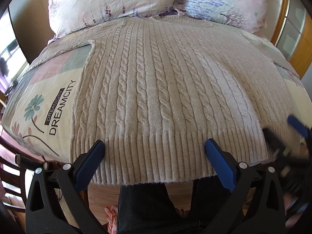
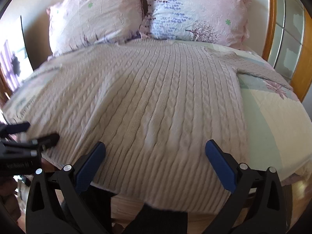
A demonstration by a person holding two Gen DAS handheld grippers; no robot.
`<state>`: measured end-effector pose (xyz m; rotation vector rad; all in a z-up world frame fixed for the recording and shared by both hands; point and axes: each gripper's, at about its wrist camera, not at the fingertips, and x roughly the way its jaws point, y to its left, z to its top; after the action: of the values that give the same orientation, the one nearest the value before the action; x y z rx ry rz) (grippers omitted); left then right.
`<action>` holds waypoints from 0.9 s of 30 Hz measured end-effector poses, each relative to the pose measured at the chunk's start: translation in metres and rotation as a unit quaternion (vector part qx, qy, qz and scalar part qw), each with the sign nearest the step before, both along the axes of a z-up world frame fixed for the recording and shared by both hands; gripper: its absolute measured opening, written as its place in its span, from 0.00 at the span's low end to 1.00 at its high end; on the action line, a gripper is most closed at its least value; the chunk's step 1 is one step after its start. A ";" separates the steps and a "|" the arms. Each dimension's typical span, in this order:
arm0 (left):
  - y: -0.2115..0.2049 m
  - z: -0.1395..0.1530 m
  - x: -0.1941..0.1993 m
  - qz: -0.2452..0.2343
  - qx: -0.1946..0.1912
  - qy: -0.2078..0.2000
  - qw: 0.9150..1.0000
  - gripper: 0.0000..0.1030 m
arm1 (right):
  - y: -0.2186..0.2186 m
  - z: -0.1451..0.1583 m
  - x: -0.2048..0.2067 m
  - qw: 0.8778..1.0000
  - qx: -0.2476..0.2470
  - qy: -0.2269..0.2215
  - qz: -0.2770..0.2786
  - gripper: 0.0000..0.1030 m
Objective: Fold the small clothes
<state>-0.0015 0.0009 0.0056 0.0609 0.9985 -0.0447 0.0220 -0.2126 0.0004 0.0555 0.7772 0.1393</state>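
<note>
Sunlit bed with two floral pillows (image 2: 148, 17) carries a cable-knit sweater (image 1: 156, 89) laid out for folding.

Spread front-up on the patchwork bedspread (image 1: 44, 105), the beige sweater lies collar toward the pillows, sleeves angled out to either side, its ribbed hem (image 1: 148, 156) hanging just over the near edge of the bed. Both claws stand wide and hold nothing: the left claw (image 1: 154, 146) hovers over the hem's middle, the right claw (image 2: 155, 148) over the sweater's right half, that view blurred. The risks, as a judgement: a pinch on the soft, stretchy hem may catch only the top layer, so the fold drags unevenly; the overhanging edge may slide off the bed toward the floor; the loose knit may snag or bunch on a claw tip.
</note>
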 end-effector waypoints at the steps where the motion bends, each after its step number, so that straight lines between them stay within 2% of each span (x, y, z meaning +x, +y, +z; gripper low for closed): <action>1: 0.001 0.000 -0.001 -0.009 -0.001 0.000 1.000 0.98 | -0.014 0.008 0.004 1.000 0.015 -0.014 -0.006 0.99; 3: 0.009 0.005 0.009 -0.023 0.000 0.004 1.000 0.98 | -0.055 0.029 0.017 0.997 0.045 -0.052 -0.037 0.99; 4: 0.014 0.008 0.013 -0.018 0.000 -0.001 1.000 0.98 | -0.085 0.040 0.028 0.993 0.058 -0.068 -0.071 0.99; 5: 0.025 0.013 0.022 -0.001 -0.004 -0.011 1.000 0.98 | -0.111 0.047 0.038 0.989 0.066 -0.075 -0.106 0.99; 7: 0.052 0.023 0.041 0.025 -0.036 -0.016 0.999 0.98 | -0.177 0.052 0.064 0.975 0.095 -0.064 -0.188 0.99; 9: 0.088 0.033 0.061 0.045 -0.110 -0.031 0.992 0.98 | -0.240 0.049 0.084 0.953 0.148 -0.049 -0.260 0.98; 10: 0.102 0.037 0.065 0.052 -0.139 -0.044 0.988 0.98 | -0.274 0.043 0.094 0.936 0.174 -0.037 -0.303 0.90; 11: 0.119 0.041 0.071 0.061 -0.178 -0.067 0.980 0.98 | -0.303 0.038 0.101 0.921 0.195 -0.024 -0.337 0.80; 12: 0.134 0.043 0.075 0.067 -0.213 -0.087 0.971 0.98 | -0.327 0.031 0.109 0.907 0.216 -0.014 -0.361 0.75; 14: 0.159 0.044 0.084 0.088 -0.260 -0.118 0.954 0.98 | -0.371 0.016 0.123 0.880 0.253 0.005 -0.402 0.59; 15: 0.168 0.045 0.091 0.099 -0.257 -0.131 0.952 0.98 | -0.388 0.009 0.130 0.868 0.266 0.013 -0.419 0.57; 16: 0.174 0.046 0.099 0.104 -0.236 -0.143 0.955 0.98 | -0.399 0.001 0.135 0.860 0.273 0.017 -0.432 0.51; 20: 0.182 0.053 0.122 0.119 -0.120 -0.165 0.972 0.98 | -0.430 -0.026 0.144 0.829 0.309 0.039 -0.464 0.41; 21: 0.185 0.054 0.122 0.122 -0.111 -0.164 0.973 0.98 | -0.431 -0.028 0.148 0.826 0.316 0.031 -0.465 0.41; 24: 0.201 0.049 0.139 0.137 -0.105 -0.140 0.975 0.98 | -0.434 -0.029 0.150 0.830 0.309 0.024 -0.464 0.35; 26: 0.213 0.043 0.144 0.153 -0.116 -0.135 0.972 0.98 | -0.435 -0.031 0.155 0.833 0.294 0.024 -0.469 0.17; 27: 0.220 0.040 0.147 0.160 -0.125 -0.133 0.970 0.98 | -0.434 -0.033 0.160 0.835 0.287 0.029 -0.468 0.12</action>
<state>0.1460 0.2211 0.0457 -0.3197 0.7182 0.1311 0.1823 -0.6465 -0.0328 1.0063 0.6710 -0.5782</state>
